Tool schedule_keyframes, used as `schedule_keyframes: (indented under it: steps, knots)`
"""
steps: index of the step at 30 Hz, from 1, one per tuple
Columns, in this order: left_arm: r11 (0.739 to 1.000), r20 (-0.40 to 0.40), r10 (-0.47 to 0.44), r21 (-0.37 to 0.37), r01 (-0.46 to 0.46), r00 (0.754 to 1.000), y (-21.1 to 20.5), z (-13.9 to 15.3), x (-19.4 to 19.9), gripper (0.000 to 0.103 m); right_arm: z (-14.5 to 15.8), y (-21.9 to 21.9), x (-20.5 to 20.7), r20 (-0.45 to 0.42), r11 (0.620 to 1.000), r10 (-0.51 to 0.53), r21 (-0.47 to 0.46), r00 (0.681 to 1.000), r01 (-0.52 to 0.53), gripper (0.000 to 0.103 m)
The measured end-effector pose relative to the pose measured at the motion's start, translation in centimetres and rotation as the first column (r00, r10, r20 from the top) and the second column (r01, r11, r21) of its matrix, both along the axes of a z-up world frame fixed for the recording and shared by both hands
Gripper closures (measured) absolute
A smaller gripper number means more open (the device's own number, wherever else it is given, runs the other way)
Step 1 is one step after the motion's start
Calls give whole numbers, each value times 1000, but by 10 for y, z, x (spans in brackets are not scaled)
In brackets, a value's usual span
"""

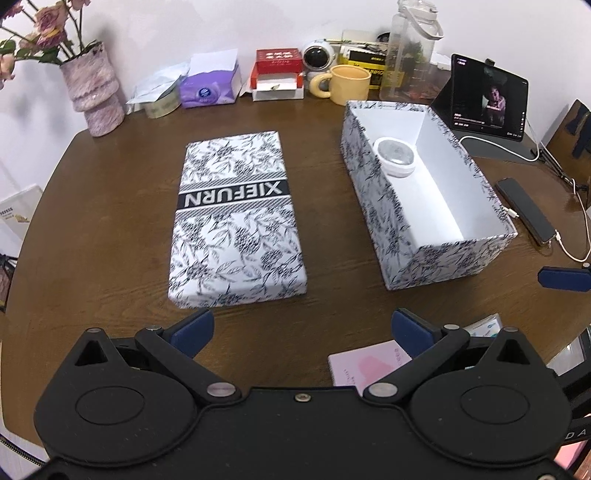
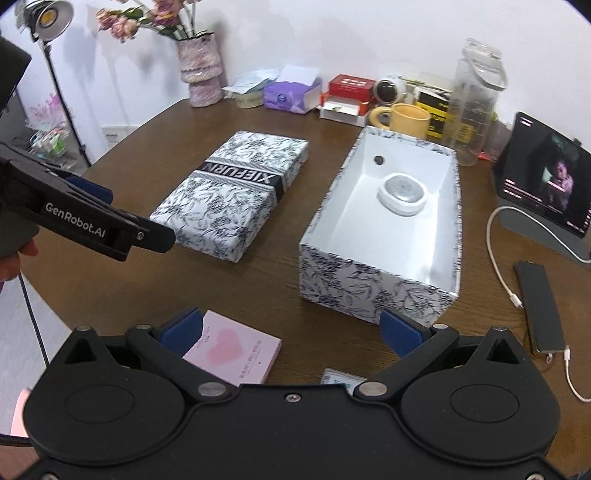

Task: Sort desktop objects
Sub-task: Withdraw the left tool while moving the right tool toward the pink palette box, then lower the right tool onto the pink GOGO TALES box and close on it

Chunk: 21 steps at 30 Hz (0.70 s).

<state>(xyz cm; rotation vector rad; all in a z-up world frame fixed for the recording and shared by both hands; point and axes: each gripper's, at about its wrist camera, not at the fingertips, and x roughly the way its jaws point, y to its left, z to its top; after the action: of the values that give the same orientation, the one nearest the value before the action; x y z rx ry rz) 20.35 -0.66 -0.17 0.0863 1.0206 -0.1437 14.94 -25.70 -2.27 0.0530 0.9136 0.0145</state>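
Note:
An open floral box (image 1: 454, 262) (image 2: 369, 291) stands on the brown table with a round white tin (image 1: 397, 157) (image 2: 404, 194) inside. Its lid (image 1: 236, 221) (image 2: 236, 188), marked XIEFURN, lies flat to the left. A pink notepad (image 1: 365, 365) (image 2: 232, 350) and a small card (image 2: 338, 380) lie near the front edge. My left gripper (image 1: 303, 330) is open and empty, just in front of the lid. My right gripper (image 2: 291, 328) is open and empty, above the notepad and before the box.
Along the back stand a vase (image 1: 94, 92), tissue box (image 1: 210, 86), red box (image 1: 277, 74), yellow mug (image 1: 349, 85), clear bottle (image 1: 410, 51) and tablet (image 1: 487, 99). A phone (image 1: 526, 210) on a cable lies right of the box. A lamp (image 2: 48, 18) stands left.

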Motion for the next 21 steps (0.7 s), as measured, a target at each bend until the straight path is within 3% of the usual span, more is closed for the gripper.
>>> schedule_keyframes:
  steps: [12,17,21]
  knots:
    - [998,-23,56,12,-56,998,21,-15,-6,0,-28,21,26,-79,981,194,5,978,-194,0]
    - [997,-37,77,14,-77,996,29,-21,-7,0,-43,33,37,-112,946,321,-8,940,-324,0]
    - [994,-39,110,16,-110,993,35,-26,-8,0,-56,42,45,-143,901,427,-17,893,-434,0]
